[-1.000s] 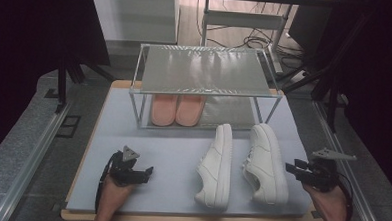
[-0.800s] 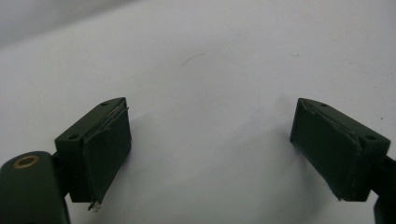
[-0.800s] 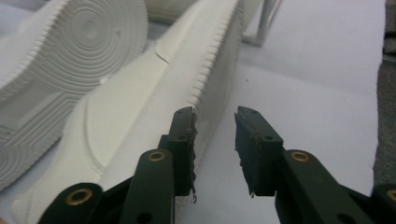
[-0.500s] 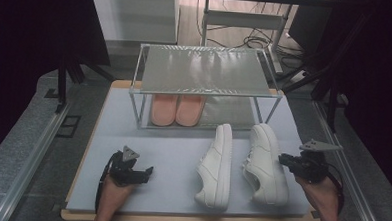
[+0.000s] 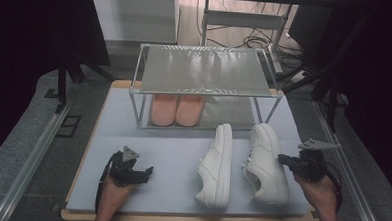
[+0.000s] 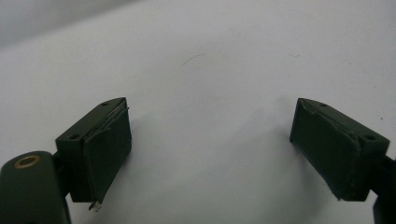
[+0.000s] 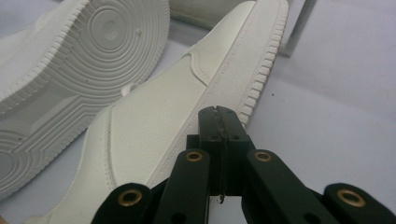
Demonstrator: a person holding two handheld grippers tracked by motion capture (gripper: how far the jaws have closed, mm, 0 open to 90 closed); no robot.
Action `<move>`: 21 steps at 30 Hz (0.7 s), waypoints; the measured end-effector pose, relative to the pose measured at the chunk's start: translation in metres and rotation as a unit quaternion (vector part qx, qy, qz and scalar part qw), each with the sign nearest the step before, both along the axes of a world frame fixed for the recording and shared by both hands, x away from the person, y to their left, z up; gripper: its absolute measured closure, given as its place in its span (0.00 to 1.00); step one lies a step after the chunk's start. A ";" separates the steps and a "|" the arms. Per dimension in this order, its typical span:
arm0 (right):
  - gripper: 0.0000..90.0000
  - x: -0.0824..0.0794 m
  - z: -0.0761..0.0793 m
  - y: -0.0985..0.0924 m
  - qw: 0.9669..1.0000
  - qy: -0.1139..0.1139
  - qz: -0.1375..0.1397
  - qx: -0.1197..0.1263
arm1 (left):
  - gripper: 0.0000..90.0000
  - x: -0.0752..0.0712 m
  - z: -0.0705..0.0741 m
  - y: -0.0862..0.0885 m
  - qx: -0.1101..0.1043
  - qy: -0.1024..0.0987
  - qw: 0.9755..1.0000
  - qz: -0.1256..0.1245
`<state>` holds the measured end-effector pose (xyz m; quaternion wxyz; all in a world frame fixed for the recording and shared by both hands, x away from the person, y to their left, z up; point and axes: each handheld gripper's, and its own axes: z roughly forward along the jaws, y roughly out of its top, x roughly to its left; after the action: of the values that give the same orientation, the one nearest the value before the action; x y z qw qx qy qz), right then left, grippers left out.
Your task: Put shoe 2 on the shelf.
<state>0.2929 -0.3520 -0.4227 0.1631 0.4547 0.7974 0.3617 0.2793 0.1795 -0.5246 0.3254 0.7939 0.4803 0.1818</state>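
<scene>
From the high view, the right gripper (image 5: pixel 285 160) sits just beside the right sneaker (image 5: pixel 266 162), jaws just pressed together on nothing; the left gripper (image 5: pixel 143 172) rests spread, well apart. The right gripper view shows the left sneaker (image 7: pixel 70 65) tipped sole-out beyond. Next likely a nudge toward the rack (image 5: pixel 205 76).

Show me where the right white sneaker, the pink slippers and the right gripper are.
right white sneaker (image 5: pixel 265 163), high view, on its upper
pink slippers (image 5: pixel 177 109), high view, where the pair meets
right gripper (image 5: pixel 282 158), high view, at its jaw tips

Right tool (image 5: pixel 285 160) now nearer the right white sneaker (image 5: pixel 265 163), jaws just closed, empty.
</scene>
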 end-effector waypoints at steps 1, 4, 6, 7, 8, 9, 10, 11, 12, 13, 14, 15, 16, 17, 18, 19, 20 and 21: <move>1.00 0.000 0.000 -0.001 1.000 -0.001 -0.003 -0.002 | 0.14 0.000 0.000 0.000 0.000 0.000 1.000 0.000; 1.00 -0.002 -0.001 -0.006 1.000 -0.003 -0.012 -0.004 | 0.14 0.000 0.000 0.000 0.000 0.000 1.000 0.000; 1.00 -0.002 -0.002 -0.009 1.000 -0.005 -0.015 0.001 | 0.14 0.000 0.000 0.000 0.001 0.000 1.000 0.000; 1.00 -0.002 -0.002 -0.010 1.000 -0.006 -0.015 0.002 | 0.14 0.000 0.000 0.000 0.001 0.000 1.000 0.000; 1.00 -0.002 -0.002 -0.011 1.000 -0.007 -0.016 0.003 | 0.14 0.000 0.000 0.000 0.001 0.000 1.000 0.000; 1.00 -0.003 -0.002 -0.012 1.000 -0.007 -0.016 0.003 | 0.14 0.000 0.000 0.000 0.001 0.000 1.000 0.000; 1.00 -0.003 -0.003 -0.013 1.000 -0.009 -0.019 0.003 | 0.14 0.000 0.000 0.000 0.000 -0.001 1.000 0.000; 1.00 -0.003 -0.003 -0.015 1.000 -0.011 -0.023 -0.002 | 0.14 0.000 0.000 0.000 0.001 0.000 1.000 0.000; 1.00 -0.004 -0.003 -0.017 0.999 -0.014 -0.030 -0.009 | 0.14 0.000 0.000 0.000 0.000 -0.001 1.000 0.000; 1.00 -0.004 -0.003 -0.018 0.999 -0.015 -0.035 -0.014 | 0.14 0.000 0.000 0.000 0.000 -0.001 1.000 0.000; 1.00 -0.005 -0.005 -0.023 0.998 -0.017 -0.047 -0.025 | 0.14 0.000 0.000 0.000 0.000 -0.001 1.000 0.000; 1.00 -0.005 -0.005 -0.023 0.998 -0.017 -0.047 -0.025 | 0.14 0.000 0.000 0.000 0.001 0.000 1.000 0.000; 1.00 -0.005 -0.006 -0.025 0.998 -0.017 -0.053 -0.028 | 0.14 0.000 0.000 0.000 0.000 -0.001 1.000 0.000; 1.00 -0.005 -0.009 -0.031 0.997 -0.016 -0.063 -0.032 | 0.14 0.000 0.000 0.000 0.000 -0.001 1.000 0.000; 1.00 -0.005 -0.009 -0.031 0.997 -0.016 -0.063 -0.032 | 0.14 0.000 0.000 0.000 0.000 0.000 1.000 0.000; 1.00 -0.005 -0.011 -0.034 0.997 -0.014 -0.072 -0.038 | 0.14 0.000 0.000 0.000 0.000 0.000 1.000 0.000; 1.00 -0.005 -0.011 -0.034 0.997 -0.014 -0.072 -0.038 | 0.14 0.000 0.000 0.000 0.000 -0.001 1.000 0.000; 1.00 -0.004 -0.013 -0.036 0.996 -0.012 -0.077 -0.042 | 0.14 0.000 0.000 0.000 0.000 -0.001 1.000 0.000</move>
<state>0.2886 -0.3880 -0.4352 0.2195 0.5033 0.7723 0.3195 0.2793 0.1795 -0.5246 0.3253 0.7939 0.4802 0.1825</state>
